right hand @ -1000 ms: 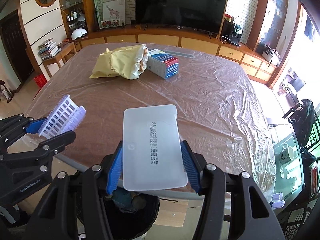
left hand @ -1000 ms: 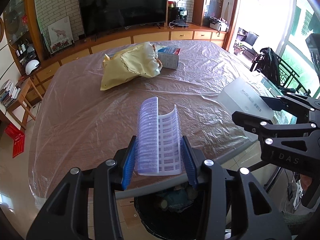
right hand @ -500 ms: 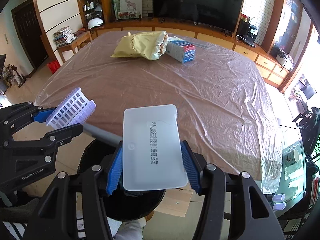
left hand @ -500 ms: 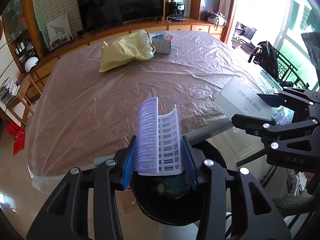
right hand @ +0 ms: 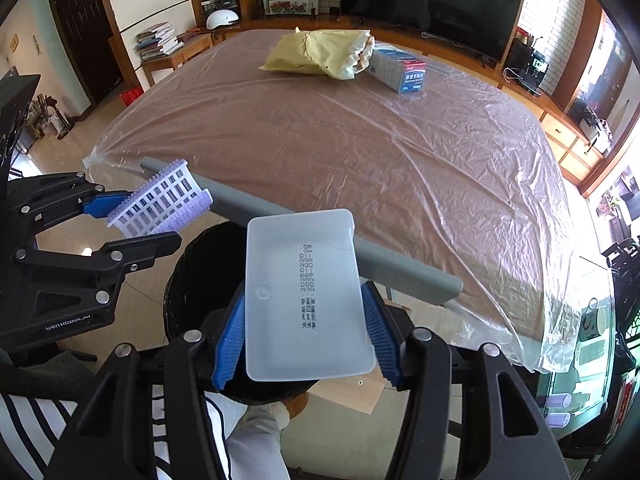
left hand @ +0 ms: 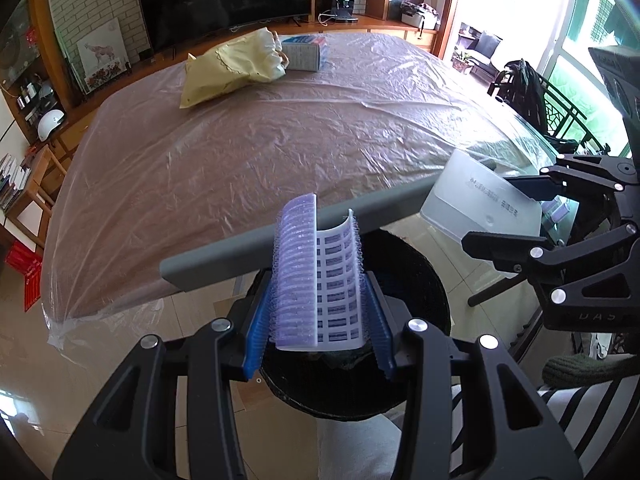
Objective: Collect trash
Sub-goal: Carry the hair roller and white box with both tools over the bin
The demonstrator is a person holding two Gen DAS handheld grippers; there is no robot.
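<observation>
Left wrist view: left gripper point(left hand: 318, 330) clamped on purple mesh strip point(left hand: 316, 276), tilted down over black bin point(left hand: 420, 280) near table point(left hand: 260, 140) edge, ready for dropping. Right gripper point(right hand: 306, 340) gripping white plastic lid point(right hand: 306, 296), likewise angled over bin. Yellow bag point(right hand: 320, 54) and box point(right hand: 398, 70) far across table, uncollected.

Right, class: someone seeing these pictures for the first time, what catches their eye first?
Two sets of tongs, each clamping trash above a black bin off the table's near edge: the left tongs hold a purple mesh piece, the right tongs a frosted plastic lid. Far across the table lies a yellow bag.
</observation>
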